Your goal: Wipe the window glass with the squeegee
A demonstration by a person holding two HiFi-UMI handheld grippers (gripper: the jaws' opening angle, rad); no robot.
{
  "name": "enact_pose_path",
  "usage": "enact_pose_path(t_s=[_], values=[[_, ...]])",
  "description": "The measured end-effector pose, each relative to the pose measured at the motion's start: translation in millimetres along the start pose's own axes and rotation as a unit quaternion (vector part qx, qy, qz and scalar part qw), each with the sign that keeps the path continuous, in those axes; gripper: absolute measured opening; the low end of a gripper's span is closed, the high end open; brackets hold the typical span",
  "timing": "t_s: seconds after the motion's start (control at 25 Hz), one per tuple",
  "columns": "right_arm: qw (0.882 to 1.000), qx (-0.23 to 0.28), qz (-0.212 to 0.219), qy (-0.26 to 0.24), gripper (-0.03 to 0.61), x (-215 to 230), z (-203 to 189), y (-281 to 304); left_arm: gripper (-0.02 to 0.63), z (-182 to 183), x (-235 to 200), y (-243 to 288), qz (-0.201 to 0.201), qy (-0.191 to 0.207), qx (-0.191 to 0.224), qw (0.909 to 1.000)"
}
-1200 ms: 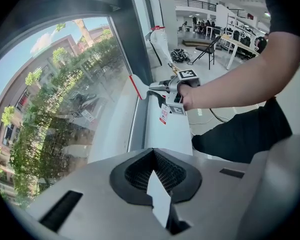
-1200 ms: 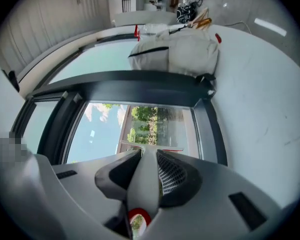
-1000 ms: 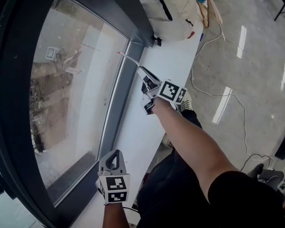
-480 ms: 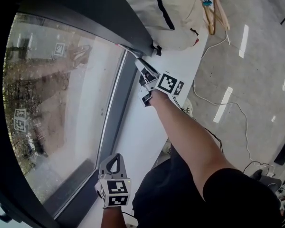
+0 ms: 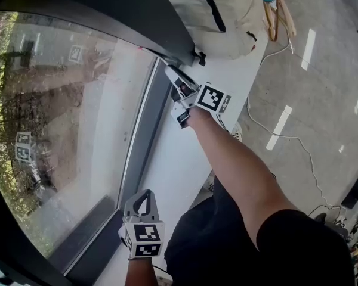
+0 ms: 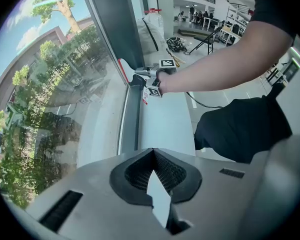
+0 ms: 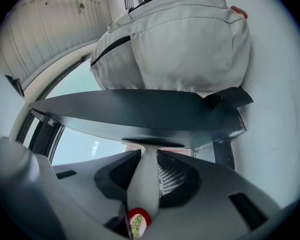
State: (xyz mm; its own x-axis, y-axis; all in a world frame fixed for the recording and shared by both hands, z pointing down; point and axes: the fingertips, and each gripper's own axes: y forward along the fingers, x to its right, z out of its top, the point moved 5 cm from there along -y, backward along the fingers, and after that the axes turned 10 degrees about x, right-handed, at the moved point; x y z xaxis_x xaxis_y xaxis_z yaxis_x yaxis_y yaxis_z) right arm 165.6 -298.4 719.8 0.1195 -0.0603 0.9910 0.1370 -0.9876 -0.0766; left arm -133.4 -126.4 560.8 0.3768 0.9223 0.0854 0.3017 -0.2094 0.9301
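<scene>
Squeegee (image 7: 144, 181): handle clamped in right tool (image 5: 178, 87), blade at far corner of window glass (image 5: 65, 118); left tool (image 5: 141, 202) closed, empty; stroke apparently starting, next needing blade pressed flat and drawn along the pane.

The white tabletop (image 5: 173, 159) beside me runs long and narrow along the foot of the window glass (image 5: 65, 118), up against the dark frame. At its far end a bulky cream bag (image 5: 221, 16) with a black strap lies on it. Beyond its edge is the glossy grey floor (image 5: 322, 100), where a white cable (image 5: 286, 137) lies in loose curves.
</scene>
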Motion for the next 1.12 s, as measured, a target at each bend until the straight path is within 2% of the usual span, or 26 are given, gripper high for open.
enact_pose_path(t_s=[0.36, 1.12], values=[[1.0, -0.012, -0.001, 0.011, 0.091, 2, -8, -5, 0.0, 7, -8, 0, 0.008, -0.004, 0.0, 1.0], [0.997, -0.074, 0.001, 0.001, 0.091, -26, -122, -92, 0.0, -84, 21, -39, 0.012, -0.017, 0.02, 0.9996]])
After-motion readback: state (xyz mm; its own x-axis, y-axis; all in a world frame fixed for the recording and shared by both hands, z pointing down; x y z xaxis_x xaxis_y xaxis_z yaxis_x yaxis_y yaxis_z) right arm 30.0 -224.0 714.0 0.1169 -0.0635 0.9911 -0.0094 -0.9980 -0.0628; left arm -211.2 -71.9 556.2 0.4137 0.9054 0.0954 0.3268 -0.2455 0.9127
